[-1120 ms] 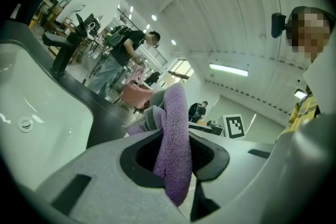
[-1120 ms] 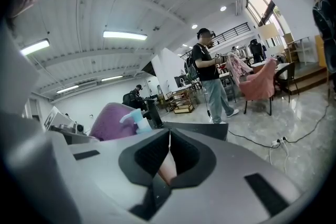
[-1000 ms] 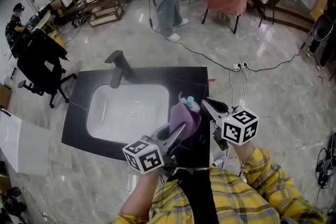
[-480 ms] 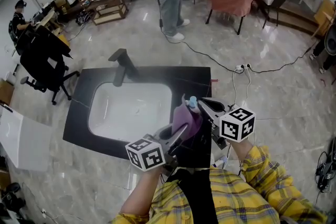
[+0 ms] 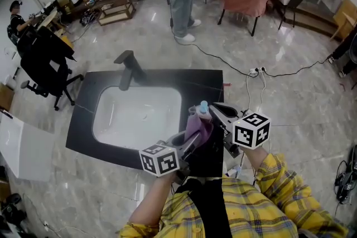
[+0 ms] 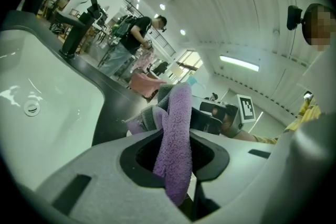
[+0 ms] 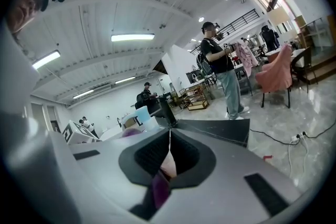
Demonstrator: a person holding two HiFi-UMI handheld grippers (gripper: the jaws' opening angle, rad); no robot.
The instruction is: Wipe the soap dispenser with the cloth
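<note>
A black stone table (image 5: 206,81) carries a white rectangular basin (image 5: 136,117). The left tool (image 5: 192,138) is clamped on a fuzzy purple cloth (image 5: 198,126), which drapes against the soap dispenser with a pale blue cap (image 5: 204,107), near the table's right edge just beside the basin. The right tool (image 5: 214,110) is closed, its tip at the dispenser.
</note>
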